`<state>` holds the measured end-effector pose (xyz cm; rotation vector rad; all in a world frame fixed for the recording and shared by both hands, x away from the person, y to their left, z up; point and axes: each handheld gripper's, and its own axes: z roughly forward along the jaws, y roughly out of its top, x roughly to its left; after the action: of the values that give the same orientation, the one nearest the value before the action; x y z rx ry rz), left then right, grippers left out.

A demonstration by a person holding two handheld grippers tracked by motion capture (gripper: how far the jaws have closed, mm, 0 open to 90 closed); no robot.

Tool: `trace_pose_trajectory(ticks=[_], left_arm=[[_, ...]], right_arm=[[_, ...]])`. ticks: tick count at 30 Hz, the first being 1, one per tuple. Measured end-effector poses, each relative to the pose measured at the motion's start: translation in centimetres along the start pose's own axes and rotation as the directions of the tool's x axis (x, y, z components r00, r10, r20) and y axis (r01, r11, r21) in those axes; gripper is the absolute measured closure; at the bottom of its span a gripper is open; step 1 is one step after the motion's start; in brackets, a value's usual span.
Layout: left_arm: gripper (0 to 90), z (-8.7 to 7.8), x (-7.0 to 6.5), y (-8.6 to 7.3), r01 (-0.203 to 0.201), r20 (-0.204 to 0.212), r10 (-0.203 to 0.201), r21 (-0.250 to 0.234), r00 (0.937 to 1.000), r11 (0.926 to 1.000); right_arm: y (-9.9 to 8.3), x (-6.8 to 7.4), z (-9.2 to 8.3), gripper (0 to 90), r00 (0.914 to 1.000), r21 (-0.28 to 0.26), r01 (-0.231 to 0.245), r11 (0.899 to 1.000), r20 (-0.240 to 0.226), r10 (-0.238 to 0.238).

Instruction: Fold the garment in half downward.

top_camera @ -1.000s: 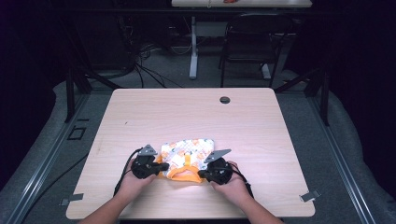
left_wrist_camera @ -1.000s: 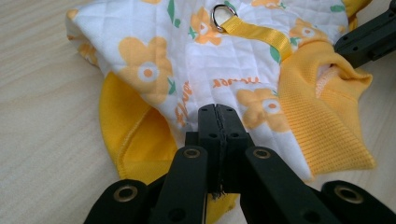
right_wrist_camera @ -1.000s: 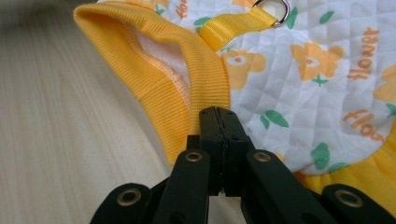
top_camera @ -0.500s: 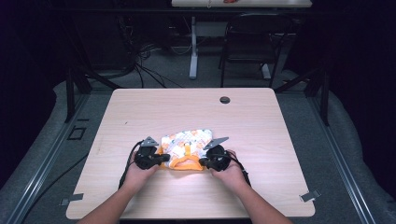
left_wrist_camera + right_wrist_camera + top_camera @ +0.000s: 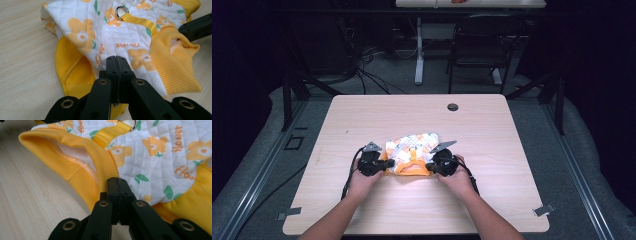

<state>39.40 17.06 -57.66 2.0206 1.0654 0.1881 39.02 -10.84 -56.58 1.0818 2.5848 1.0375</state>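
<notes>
Small quilted garment (image 5: 411, 152), white with orange flowers and yellow trim, lay near table (image 5: 512, 150) front edge between both grippers. Left gripper (image 5: 116, 60) view: jaws pinched tight on its fabric edge. Right gripper (image 5: 116, 181) view: jaws clamped on ribbed yellow hem.

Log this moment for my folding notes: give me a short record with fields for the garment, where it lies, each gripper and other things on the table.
garment: small quilted white garment with orange flowers, yellow ribbed trim, a yellow strap with a metal ring
place: lying bunched on the wooden table, near the person's edge
left gripper: jaws shut, at the garment's left edge
right gripper: jaws shut, at the yellow trim on its right
other: dark round hole near the table's far edge
</notes>
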Motion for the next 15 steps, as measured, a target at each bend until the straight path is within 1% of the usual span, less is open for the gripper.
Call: trace_pose_trajectory(ticks=[4,6,7,9,10,11,13,15], left_arm=[[89.9,-0.1,-0.1,0.0,0.016,-0.003,-0.016,0.002,0.9999,0.9999],[89.8,-0.1,-0.2,0.0,0.013,-0.005,-0.013,0.000,0.9999,0.9999],[89.7,-0.2,-0.2,0.1,0.009,-0.004,-0.009,0.002,0.9999,1.0000],[89.5,-0.4,-0.3,0.1,-0.001,0.002,0.001,0.000,1.0000,1.0000],[89.5,-0.5,-0.4,0.2,0.004,0.005,-0.004,0.000,1.0000,1.0000],[89.4,-0.7,-0.4,0.2,0.000,0.006,0.000,0.000,1.0000,1.0000],[89.5,-1.1,-0.5,0.3,0.006,0.008,-0.006,-0.004,0.9999,1.0000],[89.5,-1.6,-0.6,0.4,0.002,0.006,-0.002,-0.010,1.0000,0.9999]], right_arm=[[0.1,0.0,0.0,89.5,1.0000,0.006,0.003,1.000,0.004,-0.003],[0.2,0.2,-0.1,88.6,1.0000,0.005,0.002,1.000,0.008,-0.002],[0.2,0.2,-0.2,88.2,0.9999,0.011,0.010,1.000,0.008,-0.010],[0.2,0.3,-0.3,87.3,1.0000,-0.004,0.004,1.000,0.005,-0.004],[0.3,0.3,-0.5,87.0,1.0000,-0.006,0.006,1.000,0.004,-0.006],[0.3,0.4,-0.7,86.8,1.0000,-0.006,0.008,1.000,0.004,-0.008],[0.5,0.5,-1.2,86.4,0.9999,-0.020,0.014,1.000,0.002,-0.014],[0.6,0.7,-1.7,86.0,0.9998,-0.042,0.022,0.999,0.003,-0.022]])
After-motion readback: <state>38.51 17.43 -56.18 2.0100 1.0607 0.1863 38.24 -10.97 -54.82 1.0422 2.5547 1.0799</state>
